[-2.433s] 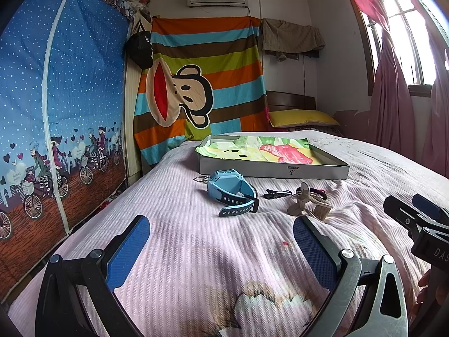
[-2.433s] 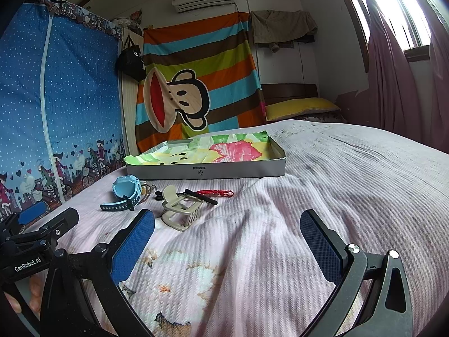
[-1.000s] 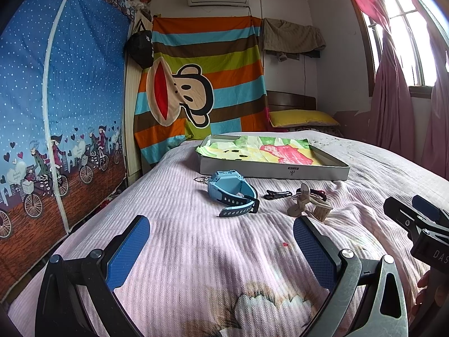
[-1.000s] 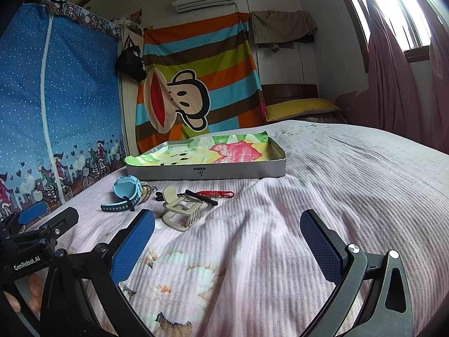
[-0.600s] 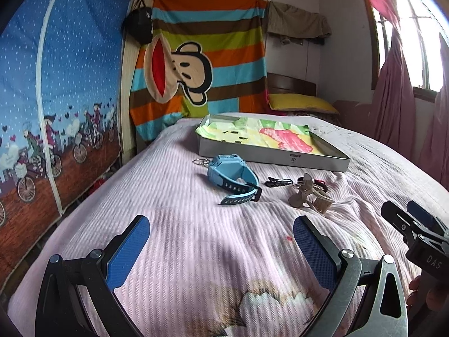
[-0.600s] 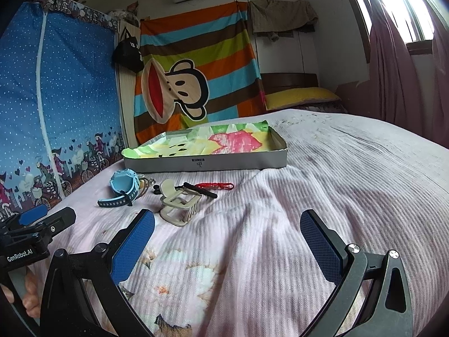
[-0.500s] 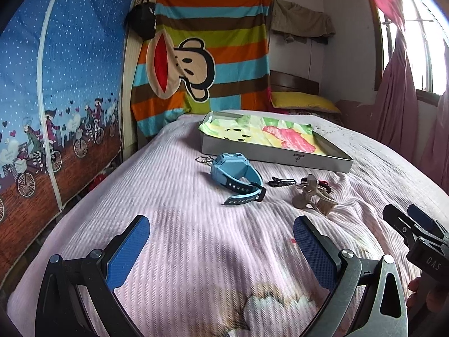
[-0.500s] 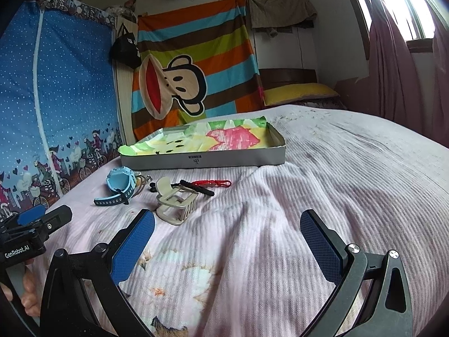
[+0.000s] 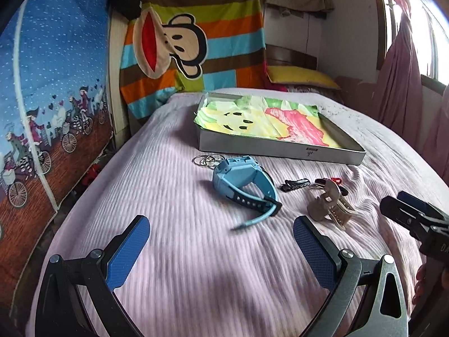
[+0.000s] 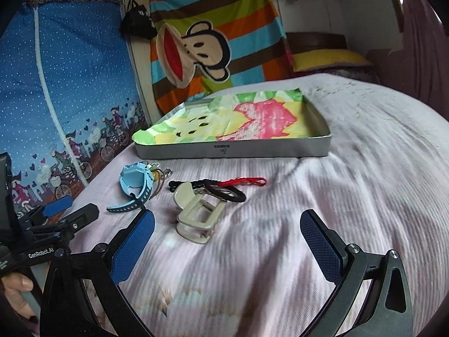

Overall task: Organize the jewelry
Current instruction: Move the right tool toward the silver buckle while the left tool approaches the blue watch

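Both tongs are wide open and hold nothing. My left tongs [image 9: 221,250] hang low over the pink bed cover [image 9: 174,185], and my right tongs [image 10: 227,241] hang low over it too, a bit to the right.

All the little things lie in a bunch on the cover, just in front of the gray tray [image 9: 277,151]. None of them is in the tray yet, so I think the job is only starting. The tray has bright paper inside and sits at the far side.

The blue watch [image 9: 244,179] is right ahead of my left tongs. Some thin rings [image 9: 206,160] lie just behind it, near the tray. The tan hair clip [image 10: 196,210] is close to my right tongs, a little to the left of their middle. A black hair tie [image 10: 224,192] touches the clip, and a red string [image 10: 247,180] lies just past it.

I would go for the watch with the left tongs. I should come down with one pad on each side of the thick blue part, not the floppy strap. The cover is soft, so I must not push down hard or I will pinch cloth too.
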A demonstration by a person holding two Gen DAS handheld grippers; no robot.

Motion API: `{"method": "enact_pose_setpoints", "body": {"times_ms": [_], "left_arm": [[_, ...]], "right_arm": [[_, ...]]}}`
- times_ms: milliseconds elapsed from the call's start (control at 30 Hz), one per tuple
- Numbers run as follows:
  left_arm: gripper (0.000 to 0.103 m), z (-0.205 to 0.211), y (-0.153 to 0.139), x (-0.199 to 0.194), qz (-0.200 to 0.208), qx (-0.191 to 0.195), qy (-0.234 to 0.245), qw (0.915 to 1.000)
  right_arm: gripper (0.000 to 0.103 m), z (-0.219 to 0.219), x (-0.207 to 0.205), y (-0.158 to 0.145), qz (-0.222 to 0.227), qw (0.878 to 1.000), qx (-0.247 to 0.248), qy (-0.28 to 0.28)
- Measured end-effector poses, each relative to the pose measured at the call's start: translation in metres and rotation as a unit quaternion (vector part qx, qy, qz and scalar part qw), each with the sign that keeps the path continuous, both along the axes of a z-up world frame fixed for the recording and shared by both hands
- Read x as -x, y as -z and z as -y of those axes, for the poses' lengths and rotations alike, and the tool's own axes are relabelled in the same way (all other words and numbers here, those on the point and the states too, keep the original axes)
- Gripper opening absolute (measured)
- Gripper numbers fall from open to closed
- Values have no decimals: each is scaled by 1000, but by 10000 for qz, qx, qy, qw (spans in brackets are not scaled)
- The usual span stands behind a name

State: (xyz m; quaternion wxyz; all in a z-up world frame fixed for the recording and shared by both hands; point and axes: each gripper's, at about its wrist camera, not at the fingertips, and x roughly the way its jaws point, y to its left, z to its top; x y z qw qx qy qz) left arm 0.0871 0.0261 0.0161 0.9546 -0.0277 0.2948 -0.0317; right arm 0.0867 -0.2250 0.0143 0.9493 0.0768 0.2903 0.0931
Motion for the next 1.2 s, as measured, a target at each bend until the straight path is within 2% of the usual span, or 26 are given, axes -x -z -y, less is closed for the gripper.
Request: {"method": "enact_pose_setpoints", "body": {"times_ms": [167, 300, 433, 600, 867, 933, 1000, 1067, 1200], "left_arm": [[103, -4, 7, -24, -394, 76, 138, 9991], [103, -6, 12, -39, -619, 285, 248, 9974], [103, -8, 12, -51, -693, 471, 290, 9961], [103, -4, 13, -68, -704, 470, 353, 9958], [103, -3, 21, -86, -878, 587, 588, 9927], [103, -5, 21, -89, -885, 646, 603, 9922], [103, -6, 22, -93, -885, 711, 623, 9916], [103, -6, 23, -98, -901, 739, 610, 9913], [101, -3, 24, -106, -857, 821, 629, 9909]], "right_arm": [[102, -7, -37, 10, -568, 9981, -113, -197], [102, -7, -56, 21, -782, 9962, -226, -311], [102, -10, -58, 27, -752, 9957, -320, -444], [102, -11, -58, 32, -803, 9943, -414, -561], [101, -23, -60, 39, -825, 9937, -247, -720], [97, -25, -62, 40, -875, 9934, -248, -705], [83, -24, -64, 43, -919, 9930, -274, -686], [74, -23, -67, 46, -976, 9922, -350, -693], [68, -23, -68, 48, -955, 9919, -440, -711]]}}
